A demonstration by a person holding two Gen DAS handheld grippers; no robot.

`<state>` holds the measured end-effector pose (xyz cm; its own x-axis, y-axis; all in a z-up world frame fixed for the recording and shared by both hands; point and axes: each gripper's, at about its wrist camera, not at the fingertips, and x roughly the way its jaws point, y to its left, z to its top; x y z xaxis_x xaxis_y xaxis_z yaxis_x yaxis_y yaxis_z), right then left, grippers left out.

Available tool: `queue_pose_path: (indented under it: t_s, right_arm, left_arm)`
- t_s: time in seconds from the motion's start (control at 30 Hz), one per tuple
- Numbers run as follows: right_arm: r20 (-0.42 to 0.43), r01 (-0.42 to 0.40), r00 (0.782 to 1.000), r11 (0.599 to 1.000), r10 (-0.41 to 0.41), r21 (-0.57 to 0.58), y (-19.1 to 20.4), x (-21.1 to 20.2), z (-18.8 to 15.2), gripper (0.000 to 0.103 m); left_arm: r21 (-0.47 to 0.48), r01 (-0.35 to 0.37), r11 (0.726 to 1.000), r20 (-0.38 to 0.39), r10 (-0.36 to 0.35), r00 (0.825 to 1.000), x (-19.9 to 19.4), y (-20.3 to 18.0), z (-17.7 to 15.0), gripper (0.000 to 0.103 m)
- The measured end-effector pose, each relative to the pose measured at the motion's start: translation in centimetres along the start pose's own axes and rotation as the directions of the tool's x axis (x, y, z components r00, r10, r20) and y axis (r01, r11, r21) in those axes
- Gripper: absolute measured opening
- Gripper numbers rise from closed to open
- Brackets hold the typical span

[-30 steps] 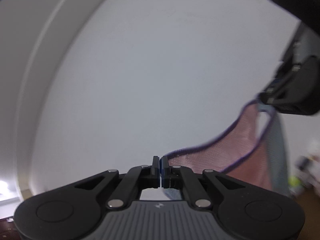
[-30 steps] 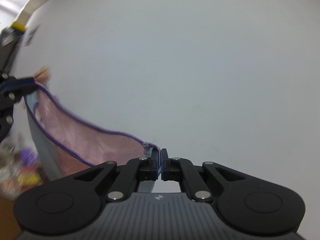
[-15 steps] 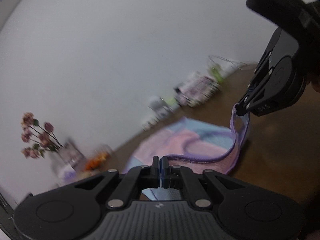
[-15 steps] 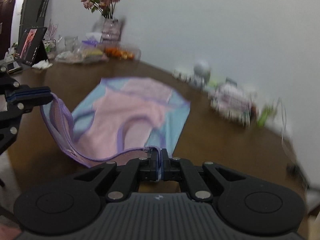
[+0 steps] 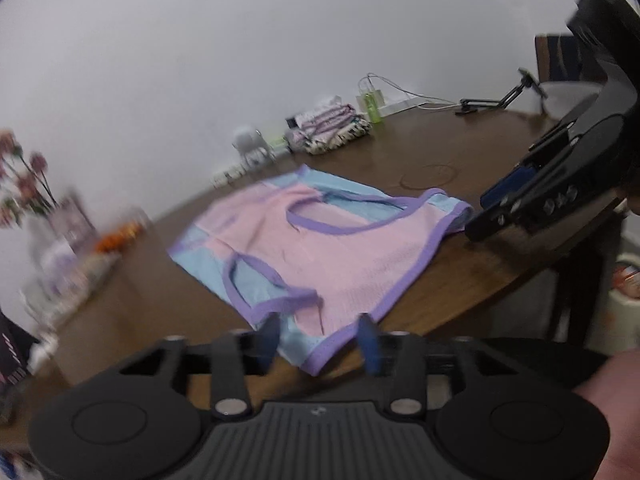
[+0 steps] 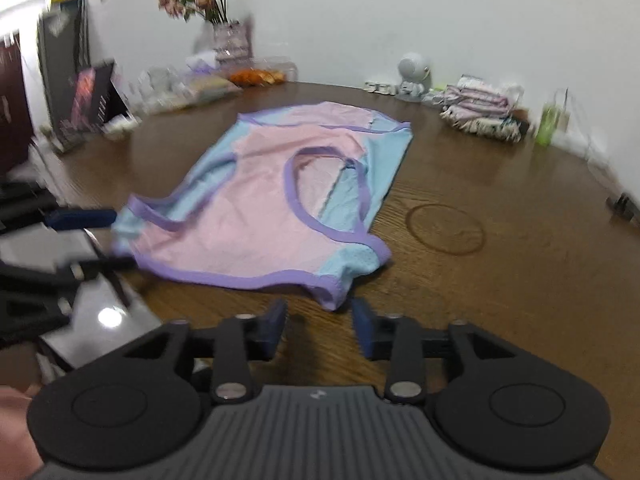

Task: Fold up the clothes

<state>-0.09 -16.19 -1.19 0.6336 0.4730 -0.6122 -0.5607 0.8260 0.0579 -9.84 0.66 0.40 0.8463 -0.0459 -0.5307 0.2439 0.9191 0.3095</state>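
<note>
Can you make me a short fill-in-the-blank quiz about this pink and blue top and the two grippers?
1. The pink and blue top lies spread flat on a brown wooden ____.
2. The trim along the top's edges and armholes is ____.
3. The jaws of the right hand-held gripper are opening, and between them there is ____.
4. By the wall, the folded clothes lie in a ____.

Missing words: table; purple; nothing; pile

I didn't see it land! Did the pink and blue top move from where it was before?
Yes. The pink and blue top came down from hanging against the white wall and now lies flat on the brown table.
</note>
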Motion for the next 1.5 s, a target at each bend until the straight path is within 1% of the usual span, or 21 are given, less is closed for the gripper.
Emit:
queue_pose_path:
  t_s: [0.07,0.17,0.23,0.3,0.4,0.43,0.47,0.5,0.57,0.67,0.9,0.93,1.0,1.03,1.07,1.1,1.13,1.2,1.33,1.43,1.5]
  right_arm:
    - [0.02,-0.04,0.999,0.999,0.039,0.035,-0.9,-1.1,0.6,0.041]
    - [0.056,-0.045,0.998,0.998,0.042,0.047,-2.2,-1.3,2.4,0.042]
    - [0.066,-0.046,0.997,0.999,0.044,0.026,-2.4,-0.3,3.8,0.04]
    - [0.033,-0.043,0.999,0.999,0.044,-0.005,-2.3,1.9,5.1,0.039]
    - [-0.031,-0.035,0.999,0.999,0.034,-0.037,-2.3,5.3,6.7,0.037]
    - [-0.049,-0.027,0.998,0.998,0.024,-0.048,-2.2,6.3,7.1,0.035]
    - [-0.064,-0.026,0.998,0.998,0.022,-0.058,-2.2,7.0,7.2,0.034]
    - [-0.078,-0.025,0.997,0.997,0.02,-0.067,-2.3,7.7,7.4,0.03]
    - [-0.095,-0.024,0.995,0.997,0.017,-0.074,-2.4,8.2,7.4,0.022]
    - [-0.118,-0.022,0.993,0.996,0.012,-0.083,-2.8,8.3,6.6,0.014]
    - [-0.118,0.003,0.993,0.988,-0.022,-0.155,-2.6,7.1,5.5,0.014]
    - [-0.12,0.0,0.993,0.987,-0.02,-0.161,-2.5,7.0,5.5,0.016]
    - [-0.114,-0.028,0.993,0.988,0.011,-0.152,-2.8,6.6,5.8,0.019]
    - [-0.096,-0.03,0.995,0.989,0.016,-0.144,-3.0,6.5,6.4,0.023]
    - [-0.078,-0.032,0.997,0.99,0.021,-0.136,-3.3,6.3,7.0,0.025]
    - [-0.06,-0.034,0.998,0.991,0.026,-0.129,-3.5,6.1,7.6,0.031]
    - [-0.043,-0.033,0.999,0.992,0.028,-0.124,-3.7,6.0,8.2,0.034]
    - [-0.024,0.024,0.999,0.986,-0.029,-0.166,-3.6,6.8,9.7,0.034]
    - [-0.054,0.064,0.995,0.964,-0.08,-0.258,-3.1,10.1,12.1,0.034]
    - [-0.086,0.069,0.991,0.947,-0.1,-0.315,-2.9,13.1,13.3,0.033]
    - [-0.113,0.057,0.988,0.938,-0.101,-0.341,-2.6,14.9,13.9,0.032]
  left_arm:
    - [-0.035,0.101,0.994,-0.008,-0.101,0.995,-0.8,1.6,-0.1,0.049]
    - [-0.084,0.162,0.983,0.013,-0.162,0.987,-1.4,3.5,0.3,0.054]
    - [-0.099,0.134,0.986,0.03,-0.132,0.991,-1.0,4.4,1.0,0.054]
    - [-0.096,0.099,0.99,0.03,-0.096,0.995,0.3,4.7,2.0,0.054]
    - [-0.064,0.082,0.995,-0.027,-0.084,0.996,3.0,4.6,3.0,0.052]
    - [-0.051,0.08,0.995,-0.051,-0.083,0.995,3.9,4.5,3.2,0.041]
    - [-0.049,0.079,0.996,-0.073,-0.083,0.994,4.6,4.6,3.2,0.019]
    - [-0.053,0.079,0.995,-0.094,-0.083,0.992,5.1,4.7,3.0,0.006]
    - [-0.069,0.079,0.994,-0.126,-0.087,0.988,5.9,5.1,2.7,0.001]
    - [-0.117,0.072,0.991,-0.142,-0.088,0.986,6.2,5.8,1.9,0.001]
    - [-0.193,0.065,0.979,-0.148,-0.095,0.984,6.5,6.9,0.6,0.001]
    - [-0.205,0.073,0.976,-0.144,-0.103,0.984,6.4,7.1,0.6,0.005]
    - [-0.238,0.103,0.966,-0.105,-0.131,0.986,6.0,7.9,0.9,0.013]
    - [-0.251,0.107,0.962,-0.083,-0.131,0.988,5.8,8.5,1.3,0.027]
    - [-0.26,0.102,0.96,-0.061,-0.121,0.991,5.6,9.1,1.8,0.048]
    - [-0.256,0.091,0.962,-0.055,-0.109,0.993,6.0,9.6,2.3,0.056]
    - [-0.244,0.078,0.967,-0.06,-0.095,0.994,6.6,9.9,2.7,0.058]
    - [-0.22,0.05,0.974,-0.069,-0.067,0.995,8.0,10.6,3.6,0.058]
    - [-0.165,0.013,0.986,-0.1,-0.03,0.995,11.2,11.7,5.0,0.056]
    - [-0.121,-0.004,0.993,-0.138,-0.012,0.99,14.0,12.0,5.4,0.041]
    - [-0.101,0.002,0.995,-0.161,-0.018,0.987,15.6,12.0,5.5,0.035]
